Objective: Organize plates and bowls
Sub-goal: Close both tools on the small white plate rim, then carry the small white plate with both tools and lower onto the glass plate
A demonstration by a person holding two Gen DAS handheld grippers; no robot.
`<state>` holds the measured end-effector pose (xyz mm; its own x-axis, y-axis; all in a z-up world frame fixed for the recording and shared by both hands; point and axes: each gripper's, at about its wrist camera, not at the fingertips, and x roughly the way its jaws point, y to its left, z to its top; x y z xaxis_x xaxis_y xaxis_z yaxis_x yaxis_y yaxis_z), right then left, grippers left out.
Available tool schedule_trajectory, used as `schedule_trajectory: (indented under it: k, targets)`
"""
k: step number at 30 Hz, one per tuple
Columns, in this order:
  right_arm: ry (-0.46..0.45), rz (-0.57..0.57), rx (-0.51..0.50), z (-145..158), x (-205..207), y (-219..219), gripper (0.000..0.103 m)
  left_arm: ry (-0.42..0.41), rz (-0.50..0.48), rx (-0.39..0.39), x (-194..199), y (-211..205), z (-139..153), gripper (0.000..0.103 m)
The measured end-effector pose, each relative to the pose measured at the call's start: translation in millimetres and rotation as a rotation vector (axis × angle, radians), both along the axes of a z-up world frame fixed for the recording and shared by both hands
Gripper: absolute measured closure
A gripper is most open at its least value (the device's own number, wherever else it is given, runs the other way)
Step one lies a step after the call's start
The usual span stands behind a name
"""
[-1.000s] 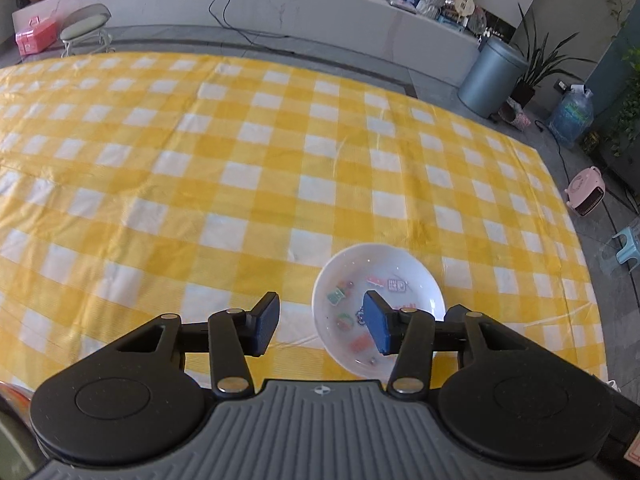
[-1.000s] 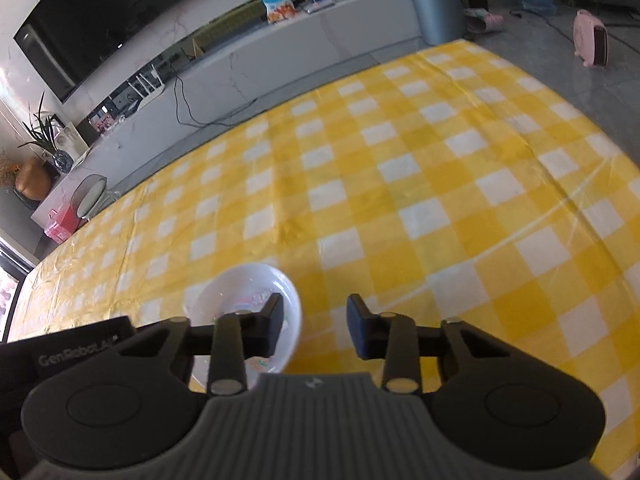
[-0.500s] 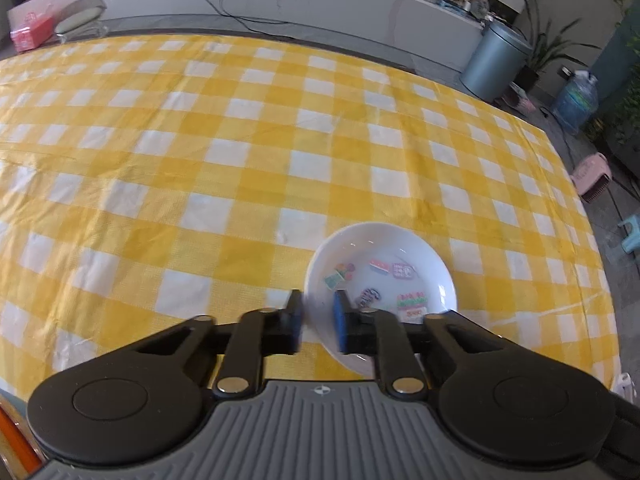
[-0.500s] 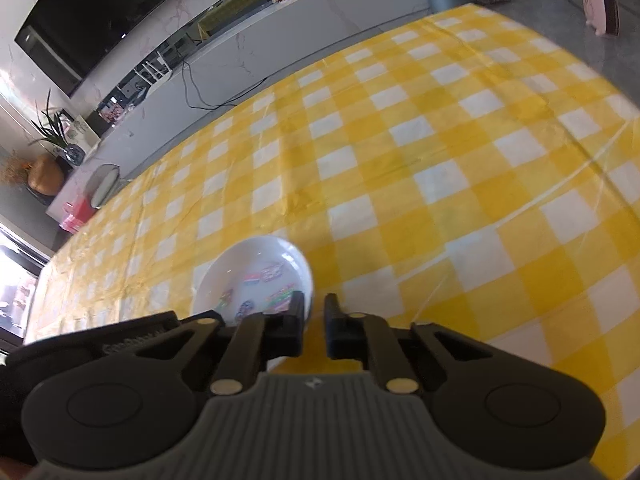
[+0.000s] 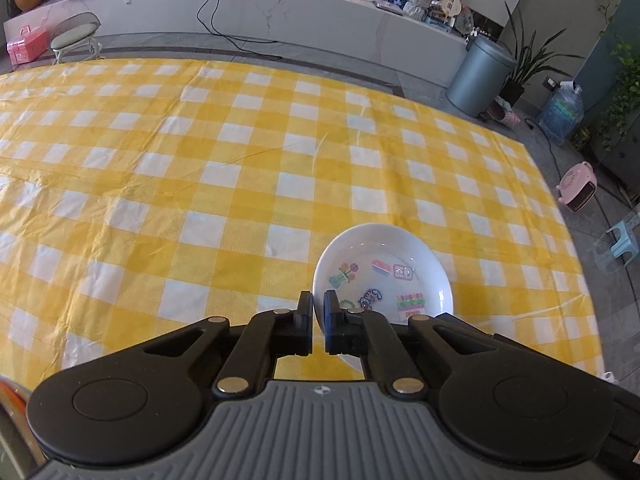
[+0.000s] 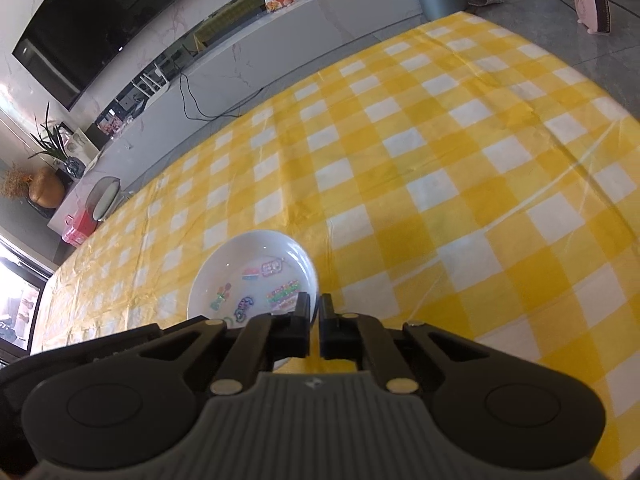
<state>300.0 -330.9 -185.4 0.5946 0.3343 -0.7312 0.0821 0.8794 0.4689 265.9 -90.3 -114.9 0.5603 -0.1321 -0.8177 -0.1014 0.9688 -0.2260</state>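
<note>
while both grippers pinch opposite edges of the white bowl (image 5: pixel 382 268), best to treat the lift as one shared move. left gripper (image 5: pixel 318 306) clamped narrow on the bowl's left rim, one finger outside the wall and one inside; right gripper (image 6: pixel 314 308) likewise nearly closed across the right rim, seen from the right wrist view with the bowl (image 6: pixel 252 276) sitting to its left. bowl low over the yellow checked tablecloth (image 5: pixel 200 184), near the right front corner of the table, with coloured stickers on its inner floor (whether resting on the cloth or just off it cannot be told from these angles).

for doing the step well, probably: keep both pinches firm but not crushing, since glazed rims tend to slip; raise both ends at the same rate so the bowl stays level and neither finger levers the rim; avoid pulling the two grippers apart, which would drag the rim out of one pinch. no other plates or bowls in either view, so no stacking place visible yet; worth carrying low and slow until a destination shows. main risk judged: a tilt toward the weaker grip, then a slide onto the cloth or off the table edge nearby.
</note>
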Motion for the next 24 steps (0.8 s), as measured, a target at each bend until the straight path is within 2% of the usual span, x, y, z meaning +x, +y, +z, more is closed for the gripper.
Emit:
schedule_trajectory:
  k: [9,14,18,24]
  targets:
    - [-0.026,0.003,0.005,20.5,-34.1,-10.4,0.102,-0.032,-0.039,-0.02,-33.8,-3.6,23.8,0.099]
    - [-0.034,0.021,-0.032,36.7,-55.8,-9.3,0.102,-0.047,-0.051,-0.039,-55.8,-1.3,32.6,0.099]
    - [-0.036,0.036,-0.049,47.5,-74.9,-7.0,0.102,-0.043,-0.059,-0.053,-70.6,2.7,36.4,0.099]
    - [-0.012,0.03,-0.036,44.2,-102.9,-11.6,0.102,-0.026,-0.086,-0.064,-91.1,2.0,31.3,0.099]
